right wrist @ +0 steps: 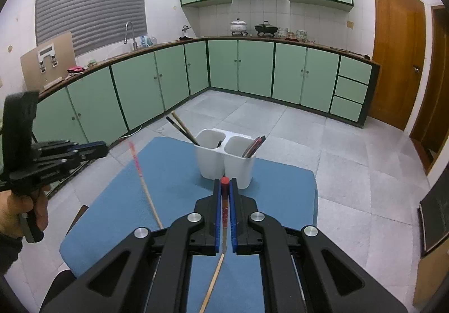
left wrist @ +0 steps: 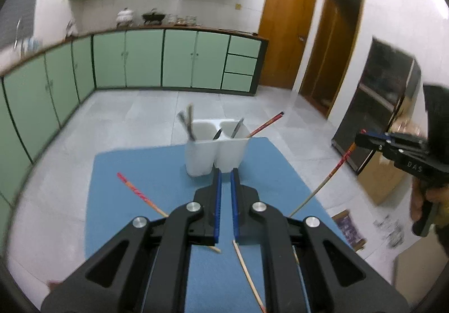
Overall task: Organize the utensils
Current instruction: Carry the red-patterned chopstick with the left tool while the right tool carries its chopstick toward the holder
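Observation:
A white two-compartment holder (left wrist: pixel 216 150) (right wrist: pixel 224 161) stands at the far end of the blue mat (left wrist: pixel 157 167) (right wrist: pixel 174 172), with several dark utensils and red chopsticks in it. My right gripper (right wrist: pixel 225 182) (left wrist: pixel 357 142) is shut on a red-tipped chopstick (right wrist: pixel 224 209) (left wrist: pixel 328 181), just short of the holder. My left gripper (left wrist: pixel 226 172) (right wrist: pixel 105 149) has its pads nearly together and nothing between them. One chopstick (left wrist: pixel 137 192) (right wrist: pixel 146 189) lies slanted across the mat's left side. Another chopstick (left wrist: pixel 247 273) shows below my left gripper's body.
Green base cabinets (right wrist: pixel 241 66) line the far and left walls, with grey floor tiles around the table. A dark cabinet (left wrist: pixel 376 116) and wooden doors (left wrist: pixel 286 27) stand to the right. A person's hand (right wrist: pixel 16 214) grips the left tool's handle.

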A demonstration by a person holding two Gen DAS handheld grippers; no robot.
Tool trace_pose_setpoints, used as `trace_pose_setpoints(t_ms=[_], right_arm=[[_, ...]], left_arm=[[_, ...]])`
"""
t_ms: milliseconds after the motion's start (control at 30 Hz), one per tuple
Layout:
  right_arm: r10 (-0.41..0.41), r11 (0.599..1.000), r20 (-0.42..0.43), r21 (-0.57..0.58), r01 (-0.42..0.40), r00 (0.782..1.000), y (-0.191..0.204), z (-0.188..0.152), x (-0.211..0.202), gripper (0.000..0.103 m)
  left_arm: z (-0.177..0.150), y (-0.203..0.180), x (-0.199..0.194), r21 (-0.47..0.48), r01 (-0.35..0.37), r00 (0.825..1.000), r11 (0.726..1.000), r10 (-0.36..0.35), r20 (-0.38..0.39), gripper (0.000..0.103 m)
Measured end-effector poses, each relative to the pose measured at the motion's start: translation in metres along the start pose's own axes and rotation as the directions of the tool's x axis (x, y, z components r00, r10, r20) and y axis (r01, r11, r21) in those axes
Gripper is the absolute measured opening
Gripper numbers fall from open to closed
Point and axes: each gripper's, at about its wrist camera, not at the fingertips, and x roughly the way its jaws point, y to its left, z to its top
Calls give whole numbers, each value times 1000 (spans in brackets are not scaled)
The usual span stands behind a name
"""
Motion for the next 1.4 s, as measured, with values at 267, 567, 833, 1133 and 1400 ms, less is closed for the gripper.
trace_pose_setpoints(t_ms=[267,567,833,1133,1400], right_arm=[[8,1000,1,-18,-8,1000,-3,1,7,6],[43,999,7,-30,-43,999,-17,-6,16,6],[106,994,25,-16,-105,994,-37,-15,18,6],[141,990,35,-1,-141,989,-58,-21,22,6],[139,990,37,12,-140,990,-64,-26,15,6]], left_arm=[[-27,124,66,-268,-104,982,958,55,-183,49],[-16,177,172,-373,-289,913,881,137,-385,49],[-19,210,226,-413,-451,820,791,184,-542,49],[-20,211,243,-353,-558,750,751,274,-602,21],[-23,203,224,-362,-511,801,780,279,-529,6]])
